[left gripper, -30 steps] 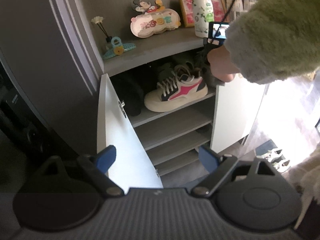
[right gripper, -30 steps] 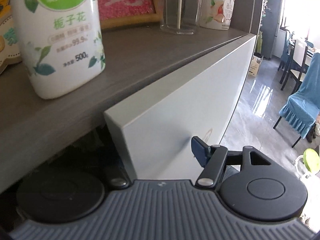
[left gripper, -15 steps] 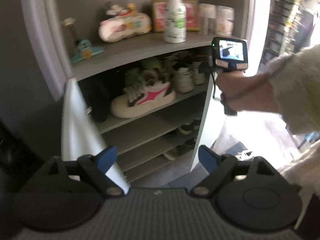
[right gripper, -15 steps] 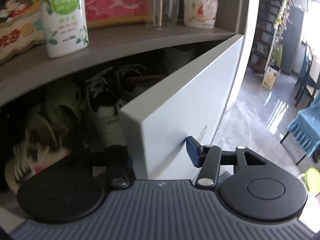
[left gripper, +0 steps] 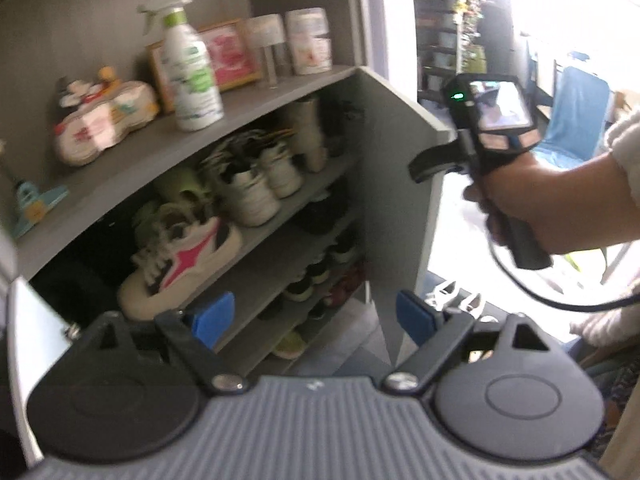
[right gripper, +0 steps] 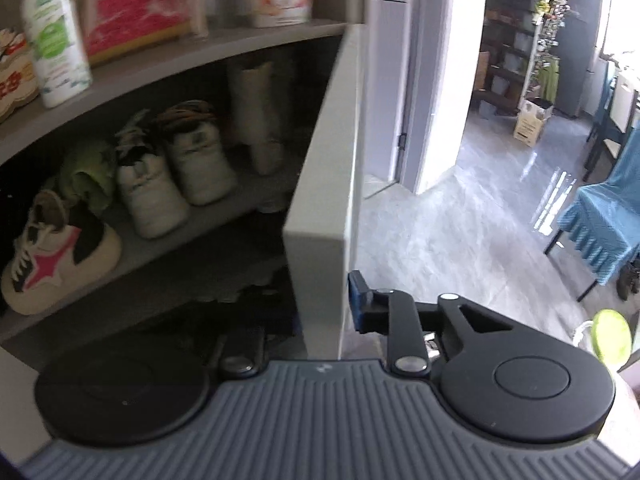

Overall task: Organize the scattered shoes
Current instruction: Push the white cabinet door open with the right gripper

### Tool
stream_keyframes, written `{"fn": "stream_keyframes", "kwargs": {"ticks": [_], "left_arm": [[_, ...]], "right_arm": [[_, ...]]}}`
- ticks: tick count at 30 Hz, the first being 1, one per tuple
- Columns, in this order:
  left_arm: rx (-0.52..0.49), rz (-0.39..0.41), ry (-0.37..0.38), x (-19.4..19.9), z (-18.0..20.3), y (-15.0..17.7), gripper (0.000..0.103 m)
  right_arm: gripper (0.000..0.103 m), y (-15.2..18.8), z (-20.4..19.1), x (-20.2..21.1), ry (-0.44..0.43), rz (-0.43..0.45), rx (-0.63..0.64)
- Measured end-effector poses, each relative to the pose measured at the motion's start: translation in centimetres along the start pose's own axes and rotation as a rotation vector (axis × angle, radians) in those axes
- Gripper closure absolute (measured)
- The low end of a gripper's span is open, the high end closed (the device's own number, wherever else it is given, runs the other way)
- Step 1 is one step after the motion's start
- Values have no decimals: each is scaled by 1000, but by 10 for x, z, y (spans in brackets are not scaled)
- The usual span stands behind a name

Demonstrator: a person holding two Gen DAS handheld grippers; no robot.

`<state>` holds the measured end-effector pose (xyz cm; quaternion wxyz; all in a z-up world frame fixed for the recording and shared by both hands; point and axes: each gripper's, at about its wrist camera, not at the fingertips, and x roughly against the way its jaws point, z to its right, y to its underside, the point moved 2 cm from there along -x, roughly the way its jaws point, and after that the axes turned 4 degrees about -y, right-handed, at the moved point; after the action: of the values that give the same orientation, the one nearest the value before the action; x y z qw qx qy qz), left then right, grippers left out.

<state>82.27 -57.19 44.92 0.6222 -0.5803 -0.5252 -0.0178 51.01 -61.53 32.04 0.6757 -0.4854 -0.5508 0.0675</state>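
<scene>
Step – opening shoe cabinet; right gripper (right gripper: 320,300) clamped on right door (right gripper: 320,200) edge; left gripper (left gripper: 306,318) wide, empty; white sandals (left gripper: 456,298) on floor far right – next, fetch them.

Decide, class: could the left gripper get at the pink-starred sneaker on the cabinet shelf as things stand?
Probably yes. The left gripper has open, empty jaws aimed at the sneaker, which lies at the shelf's front edge, and the right door, gripped by the right gripper, is swung aside.

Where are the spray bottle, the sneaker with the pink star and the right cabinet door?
spray bottle (left gripper: 192,76), left wrist view, label.
pink-star sneaker (left gripper: 184,264), left wrist view, side panel.
right cabinet door (right gripper: 320,208), right wrist view, edge.
</scene>
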Motion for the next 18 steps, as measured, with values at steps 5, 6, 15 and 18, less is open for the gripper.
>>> {"fn": "stream_keyframes", "kwargs": {"ticks": [5,6,15,18], "left_arm": [[-8,-23,23,-18,30,-16,13],[-10,-38,32,-25,41,-23,13],[-24,-70,53,-61,134,-88,13],[44,-88,75,-71,162,-111,13]], "right_arm": [[81,1,62,4,-53,16,14],[81,-1,74,3,-71,16,28],[74,-22,177,-12,-187,25,80],[72,-34,207,-21,-219,16,114]]}}
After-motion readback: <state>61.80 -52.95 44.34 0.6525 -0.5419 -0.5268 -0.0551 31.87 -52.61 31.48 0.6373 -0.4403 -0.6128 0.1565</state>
